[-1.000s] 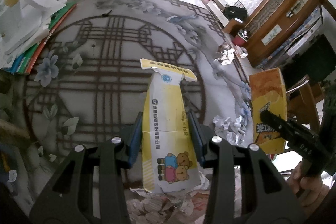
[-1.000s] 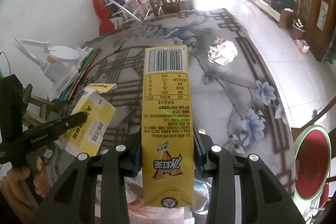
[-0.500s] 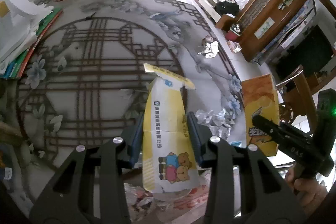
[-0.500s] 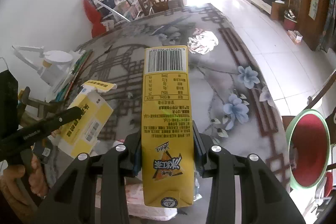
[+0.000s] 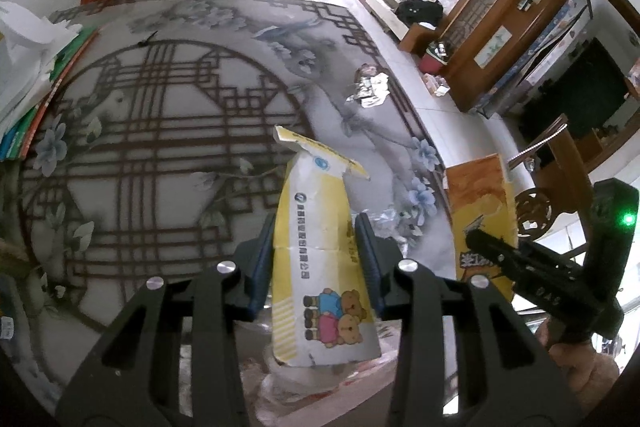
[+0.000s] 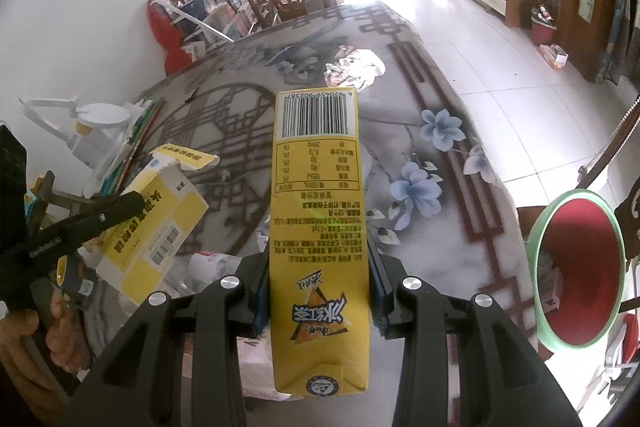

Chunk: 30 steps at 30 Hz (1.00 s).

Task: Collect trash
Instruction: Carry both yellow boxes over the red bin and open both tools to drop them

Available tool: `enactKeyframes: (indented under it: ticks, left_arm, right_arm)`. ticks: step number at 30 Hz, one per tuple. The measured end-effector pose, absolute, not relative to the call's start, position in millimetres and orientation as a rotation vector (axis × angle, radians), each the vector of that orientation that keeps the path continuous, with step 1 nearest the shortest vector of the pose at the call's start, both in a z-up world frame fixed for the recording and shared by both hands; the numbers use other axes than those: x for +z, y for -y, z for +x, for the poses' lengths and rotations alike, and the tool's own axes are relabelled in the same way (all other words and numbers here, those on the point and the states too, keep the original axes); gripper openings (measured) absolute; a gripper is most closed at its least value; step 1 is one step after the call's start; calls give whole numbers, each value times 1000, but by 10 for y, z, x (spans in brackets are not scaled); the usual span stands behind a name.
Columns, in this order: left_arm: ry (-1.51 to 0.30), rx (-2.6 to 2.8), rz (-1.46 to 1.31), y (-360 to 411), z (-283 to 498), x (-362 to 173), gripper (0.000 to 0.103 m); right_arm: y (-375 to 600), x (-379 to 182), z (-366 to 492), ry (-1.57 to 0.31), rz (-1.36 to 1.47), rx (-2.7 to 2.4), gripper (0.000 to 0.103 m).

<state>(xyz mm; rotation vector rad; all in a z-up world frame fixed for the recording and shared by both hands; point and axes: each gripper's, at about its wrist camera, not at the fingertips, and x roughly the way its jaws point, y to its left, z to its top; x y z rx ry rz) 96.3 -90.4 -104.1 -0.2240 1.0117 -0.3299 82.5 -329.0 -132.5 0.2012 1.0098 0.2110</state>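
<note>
Both hands have drifted toward the bin. My left fingers pinch the box, my right fingers the carton; neither is binned. Crumpled wrappers, possibly foil, remain on the counter.

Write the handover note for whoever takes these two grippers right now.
Left gripper: jaws shut on the white-and-yellow cardboard box with cartoon bears, flap open.
Right gripper: jaws shut on the tall yellow drink carton.
Both items are lifted clear of the patterned table.
The red bin with a green rim stands off the table's right edge.
Left to do: drop both items, then fetch the crumpled wrapper at the far side of the table.
</note>
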Motion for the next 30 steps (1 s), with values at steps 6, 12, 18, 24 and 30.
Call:
enactKeyframes:
  ticks: [6,12,18,24,30]
  left_arm:
    - [-995,-342,-221,1094,967,-958,37]
    - [-983,-344,-218,1300,977,-894,37]
    - [-970,-347,-215,1539,976,-837,37]
    - [-955,-352,-217,1800,985,-780,37]
    - [-966,-370,-207,2129,1013,-786,37]
  right_arm:
    - [3477,-1339,804,-1009,215,203,37]
    - [3671,-1354,808,-1010,226,206,37]
    - [3888,-1342,828,-1005,233,211,37]
    - [4130,-1287,845,-989,230,214,37]
    - [4432,-1297,823,-989,247,200,37]
